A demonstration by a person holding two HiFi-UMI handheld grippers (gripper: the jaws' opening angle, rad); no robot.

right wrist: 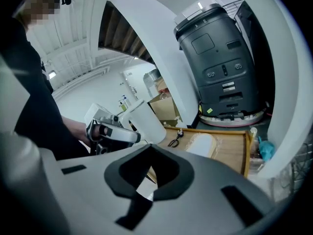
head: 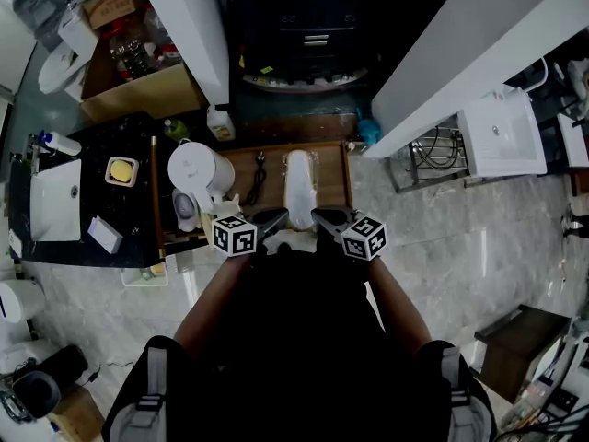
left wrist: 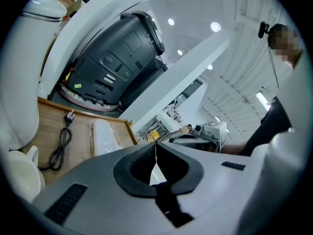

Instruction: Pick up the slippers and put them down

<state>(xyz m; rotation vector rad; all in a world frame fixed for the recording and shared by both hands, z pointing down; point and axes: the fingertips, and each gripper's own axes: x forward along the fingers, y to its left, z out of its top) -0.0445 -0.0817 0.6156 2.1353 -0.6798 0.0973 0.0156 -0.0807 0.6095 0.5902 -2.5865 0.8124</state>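
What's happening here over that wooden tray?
A person holds a left hand-held gripper and a right hand-held gripper, both shut, at the near edge of a wooden tray. A wrapped white slipper lies on it beside a black cable. Something white shows under the jaws; whether it is gripped is unclear.

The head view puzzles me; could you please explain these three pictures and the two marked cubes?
There is no robot: a person holds a two-jaw gripper in each hand, left gripper and right gripper, and the cubes are parts of them. The head view looks down from the person's head; the other two look along each gripper's jaws. On the wooden tray are a wrapped white slipper, a black cable and a white jug. Both pairs of jaws are closed; whether they hold anything I cannot tell.
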